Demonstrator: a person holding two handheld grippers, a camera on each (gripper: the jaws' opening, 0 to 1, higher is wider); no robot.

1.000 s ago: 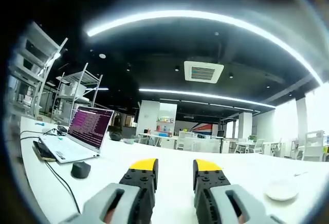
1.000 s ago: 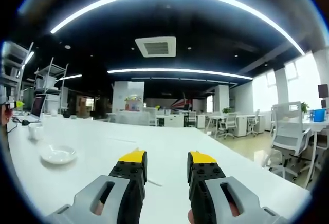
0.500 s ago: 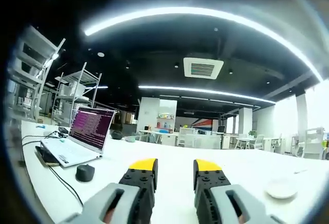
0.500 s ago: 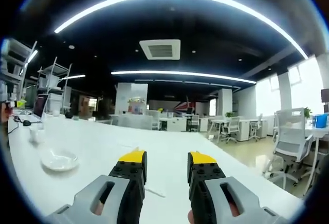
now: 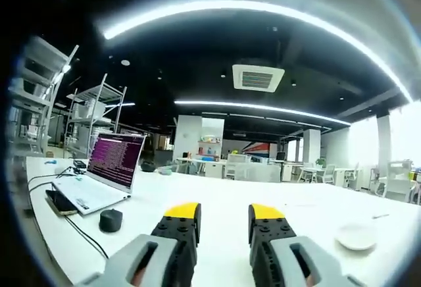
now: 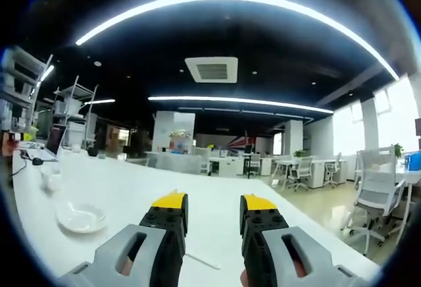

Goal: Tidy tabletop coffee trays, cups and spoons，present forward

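We hold the left gripper (image 5: pixel 223 213) above the white table (image 5: pixel 217 201), jaws apart and empty; a saucer (image 5: pixel 356 236) lies to its right, an open laptop (image 5: pixel 105 172) to its left. Our right gripper (image 6: pixel 214 203) is also spread and empty, with a saucer (image 6: pixel 81 218) and a cup (image 6: pixel 49 176) on its left and a thin spoon (image 6: pixel 200 260) between the jaws.

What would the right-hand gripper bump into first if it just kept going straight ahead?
Probably nothing soon. The right gripper points along bare white table, its jaws apart and empty. The saucer and white cup sit off to its left, and the thin spoon lies low between the jaws; depth is unclear.
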